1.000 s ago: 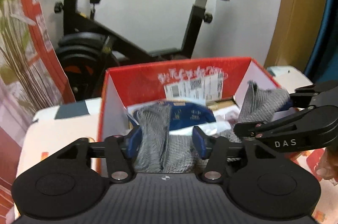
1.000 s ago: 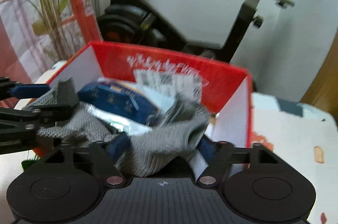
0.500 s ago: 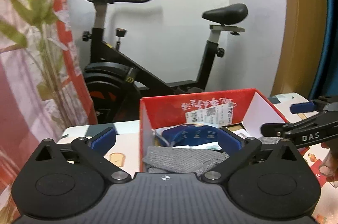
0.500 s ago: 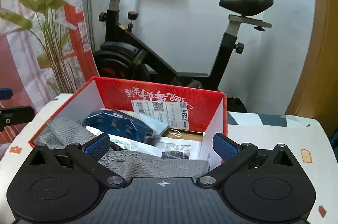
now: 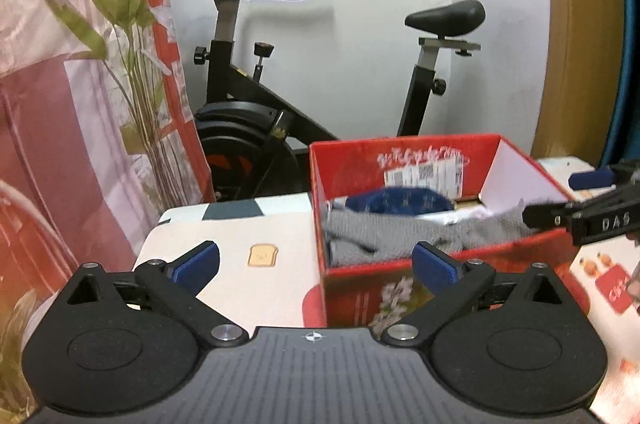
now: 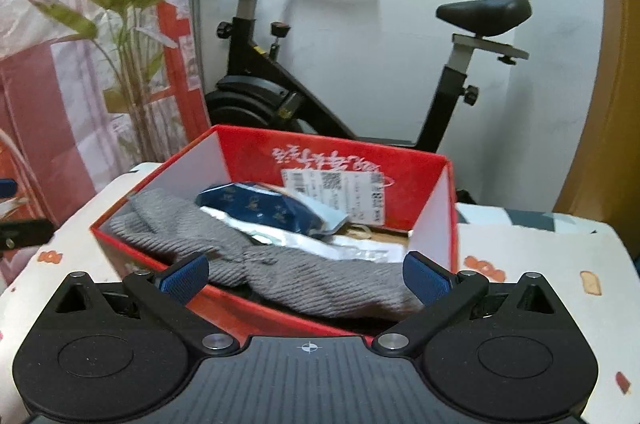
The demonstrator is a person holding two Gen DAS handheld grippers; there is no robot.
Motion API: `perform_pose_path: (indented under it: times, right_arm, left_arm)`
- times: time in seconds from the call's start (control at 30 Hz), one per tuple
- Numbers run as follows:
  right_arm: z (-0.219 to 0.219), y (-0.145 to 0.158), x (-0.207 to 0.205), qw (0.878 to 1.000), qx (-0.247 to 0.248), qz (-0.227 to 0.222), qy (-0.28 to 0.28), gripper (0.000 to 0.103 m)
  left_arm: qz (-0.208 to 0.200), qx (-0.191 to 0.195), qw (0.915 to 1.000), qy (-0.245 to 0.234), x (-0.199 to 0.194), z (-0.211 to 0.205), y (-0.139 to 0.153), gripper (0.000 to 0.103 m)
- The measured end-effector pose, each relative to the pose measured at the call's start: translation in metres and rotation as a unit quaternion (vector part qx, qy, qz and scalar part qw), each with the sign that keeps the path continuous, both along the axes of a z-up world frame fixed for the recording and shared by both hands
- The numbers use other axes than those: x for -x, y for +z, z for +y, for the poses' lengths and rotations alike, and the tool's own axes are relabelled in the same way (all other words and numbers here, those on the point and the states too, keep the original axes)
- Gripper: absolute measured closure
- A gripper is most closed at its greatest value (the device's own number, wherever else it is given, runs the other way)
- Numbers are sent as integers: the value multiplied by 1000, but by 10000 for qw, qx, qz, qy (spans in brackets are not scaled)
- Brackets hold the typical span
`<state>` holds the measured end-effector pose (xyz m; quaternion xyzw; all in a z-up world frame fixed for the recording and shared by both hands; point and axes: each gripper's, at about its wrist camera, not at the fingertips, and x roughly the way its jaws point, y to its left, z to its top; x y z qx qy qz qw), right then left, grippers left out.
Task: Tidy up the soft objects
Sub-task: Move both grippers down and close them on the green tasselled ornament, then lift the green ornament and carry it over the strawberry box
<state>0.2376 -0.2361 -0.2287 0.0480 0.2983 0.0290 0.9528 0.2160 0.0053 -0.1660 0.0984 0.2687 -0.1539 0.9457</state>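
Observation:
A grey knitted cloth [image 5: 400, 232] lies in the open red box [image 5: 400, 152] on the table, over a dark blue patterned pouch [image 5: 396, 199] and some packets. In the right wrist view the cloth [image 6: 280, 264] drapes over the box's [image 6: 352, 152] near rim, beside the pouch [image 6: 260, 204]. My left gripper [image 5: 316, 264] is open and empty, held back from the box's front left corner. My right gripper [image 6: 306, 274] is open and empty, just before the near rim; it also shows at the right edge of the left wrist view [image 5: 580, 216].
The table [image 5: 240, 232] has a white patterned cover. A black exercise bike [image 5: 280, 96] stands behind it against the white wall. A plant and a red and pink curtain [image 5: 80, 84] are on the left. A brown door frame [image 6: 608, 104] is on the right.
Both grippers were shut on the grey cloth over the box. They have opened, let the cloth drop into the box, and drawn back and up.

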Motion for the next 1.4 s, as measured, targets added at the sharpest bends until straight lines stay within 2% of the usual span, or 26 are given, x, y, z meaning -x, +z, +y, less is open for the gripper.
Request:
perform_pose_path:
  times: [0.23,0.4,0.6,0.67,0.83,1.0,1.1,1.17,1.23,1.3,1.33,1.4]
  right_arm:
    - [22,1,17,9998,-109,-123,142,1]
    - [37,-6,34,9992,-351,55,176,3]
    - [63,-26,45,9980,-390,228,441,6]
    - [72,-35,43,9970,-377,365,567,10]
    - [97,-67,25,9925,-431,704,902,20]
    - [127,-97,-1,9875,-256,937,1243,23]
    - [143,-107,-12,9846,-34,933,1477,24]
    - [151,-111,-17,9826,85,895,1625,25]
    - [157,-112,-22,9803,185,843,1776,28]
    - [162,-113,-26,9777,268,801,1921,39]
    - [164,-113,-27,9762,274,803,1996,40]
    - [167,-112,-27,9735,253,814,2123,52]
  left_arm:
    - [299,240,9993,57,4,20,-16,0]
    - [368,434,9982,202,10,39,-24,0]
    - [630,526,9963,252,12,53,-46,2]
    - [749,564,9952,287,10,58,-56,5]
    - [1120,804,9901,259,-4,65,-81,24]
    - [1627,1232,9789,130,-22,64,-110,24]
    - [1775,1465,9732,48,-29,61,-121,25]
    - [1816,1632,9697,-75,-32,60,-125,30]
    - [1867,1711,9673,-151,-34,57,-128,43]
    - [1947,1767,9646,-209,-37,55,-132,47]
    - [1993,1784,9633,-237,-38,54,-135,48]
    - [2013,1846,9615,-292,-37,52,-138,51]
